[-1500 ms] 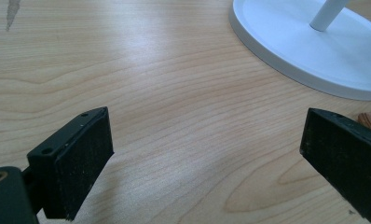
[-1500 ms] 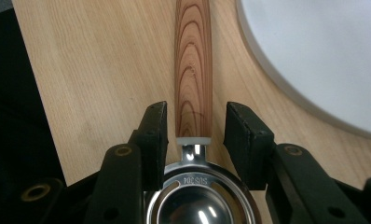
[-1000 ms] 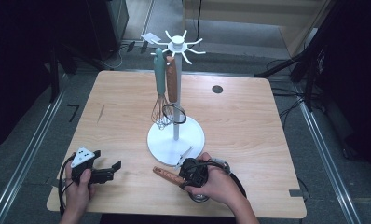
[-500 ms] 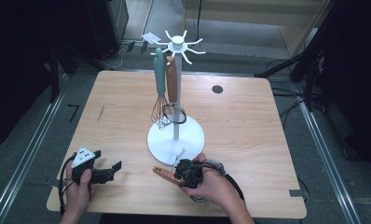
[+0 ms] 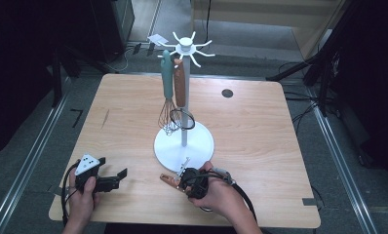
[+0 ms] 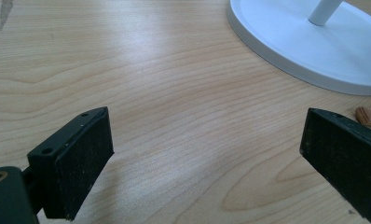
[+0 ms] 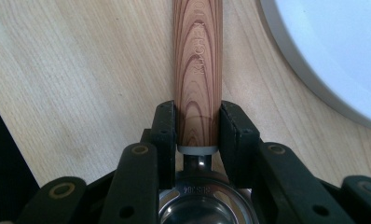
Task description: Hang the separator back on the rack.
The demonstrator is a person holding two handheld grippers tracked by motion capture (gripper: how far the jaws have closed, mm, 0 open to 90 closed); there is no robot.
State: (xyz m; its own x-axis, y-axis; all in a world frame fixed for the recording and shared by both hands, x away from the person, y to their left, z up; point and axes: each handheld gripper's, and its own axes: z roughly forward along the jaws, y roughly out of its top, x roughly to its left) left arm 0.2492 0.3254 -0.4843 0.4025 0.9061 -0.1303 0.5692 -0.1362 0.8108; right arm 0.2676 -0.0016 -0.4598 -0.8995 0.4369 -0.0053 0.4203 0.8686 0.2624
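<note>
I count one tabletop point(image 5: 260, 126), one white rack point(image 5: 184, 145), two utensils hanging on it, a whisk point(image 5: 167, 92) and a wooden-handled tool point(image 5: 181, 87), one wooden-handled strainer point(image 7: 196, 70) lying flat, two grippers, left point(image 5: 115, 176), right point(image 5: 184, 181)

Stand base point(image 5: 184, 146) blocks table centre (hung utensils point(image 5: 171, 92) above); sides open.

Branded lettering runs lengthwise down the wooden handle point(image 7: 196, 74) clamped between my right gripper point(image 7: 197, 130)'s jaws; it begins "KITCHEN", and the letters beyond blur out. Below the handle's metal collar, the steel part point(image 7: 200, 198) bears a stamped grade mark that reads "SUS 304".
</note>
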